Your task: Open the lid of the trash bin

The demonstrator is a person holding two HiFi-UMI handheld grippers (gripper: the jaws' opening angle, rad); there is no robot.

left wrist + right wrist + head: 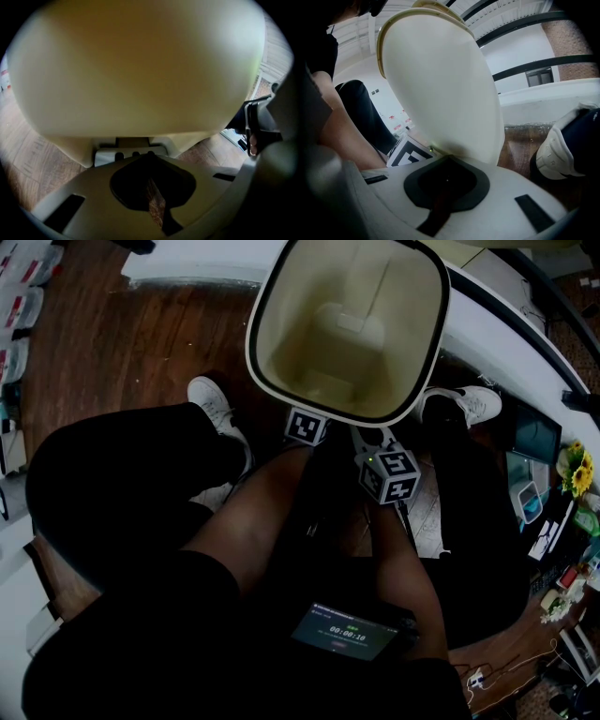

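Cream plastic trash bin with a white rim [291, 334]: the largest item. It sits on the floor between the person's two white shoes [214, 404], and the head view looks straight into its cream hollow. Its far edge is cut off by the top of the frame. Cannot tell whether this hollow is the bin body or the underside of a raised lid

Black-clad legs [122, 474] fill the lower frame, dim, with little detail

In the head view the tips of both tongs are hidden under the bin's near rim
- Left gripper [149, 157]: jaws drawn together, tips up against a grey fitting [131, 153] at the foot of the cream wall. Whether anything is pinched is not resolvable
- Right gripper [447, 159]: jaws likewise together, tips at the lower edge of the pale curved wall

Surface: dark brown wood plank floor [122, 343]. A white ledge [506, 334] curves past on the right. A small dark screen with green digits [345, 632] sits at the lap. Yellow flowers [574, 468] among clutter at the right edge, too small to sort
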